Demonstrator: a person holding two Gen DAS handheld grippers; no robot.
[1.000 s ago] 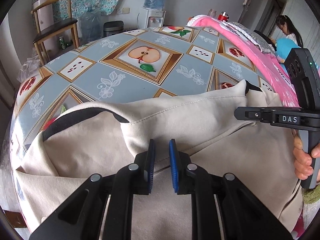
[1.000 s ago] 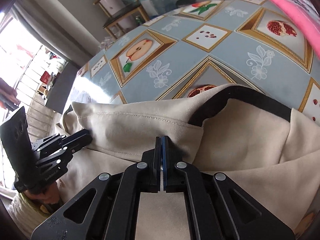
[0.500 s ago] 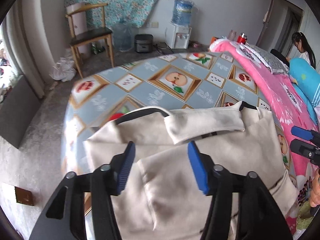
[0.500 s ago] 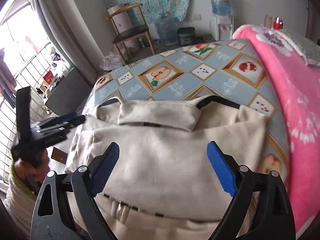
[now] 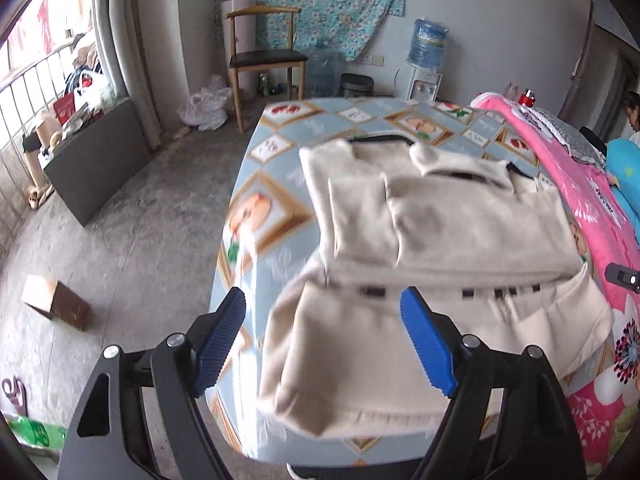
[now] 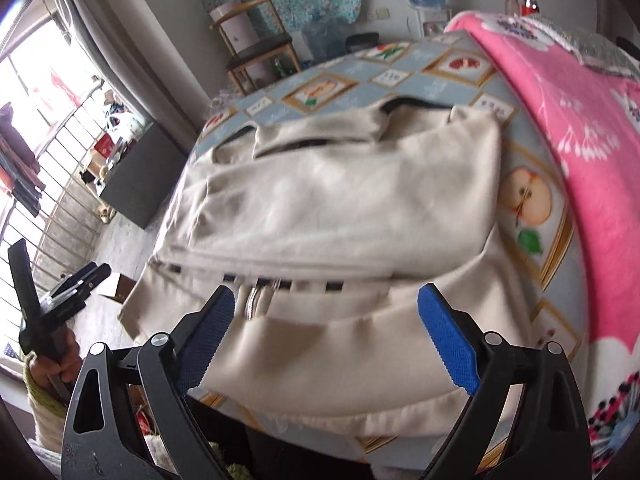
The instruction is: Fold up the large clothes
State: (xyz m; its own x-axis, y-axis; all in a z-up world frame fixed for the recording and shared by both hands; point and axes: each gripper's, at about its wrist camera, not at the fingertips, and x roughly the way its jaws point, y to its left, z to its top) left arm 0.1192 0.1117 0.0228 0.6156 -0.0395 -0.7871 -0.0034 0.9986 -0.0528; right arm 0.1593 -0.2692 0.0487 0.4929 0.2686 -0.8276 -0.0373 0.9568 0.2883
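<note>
A large beige garment [image 5: 440,236] with dark trim lies folded on the fruit-patterned tablecloth [image 5: 272,200]; its lower part hangs over the near table edge. It also shows in the right wrist view [image 6: 340,200]. My left gripper [image 5: 324,340] is open and empty, held above and in front of the garment's near left edge. My right gripper [image 6: 328,336] is open and empty, above the garment's near edge by a zipper [image 6: 254,300]. The left gripper also shows at the left of the right wrist view [image 6: 72,284].
A pink flowered blanket [image 5: 592,200] covers the table's right side, also in the right wrist view [image 6: 580,120]. A wooden chair [image 5: 264,60], a water dispenser [image 5: 428,60], a dark cabinet [image 5: 100,160] and a cardboard box [image 5: 56,300] stand on the floor.
Both grippers opened, let go of the beige garment and pulled back and up from the table. The folded garment now lies flat with its collar part at the far side.
</note>
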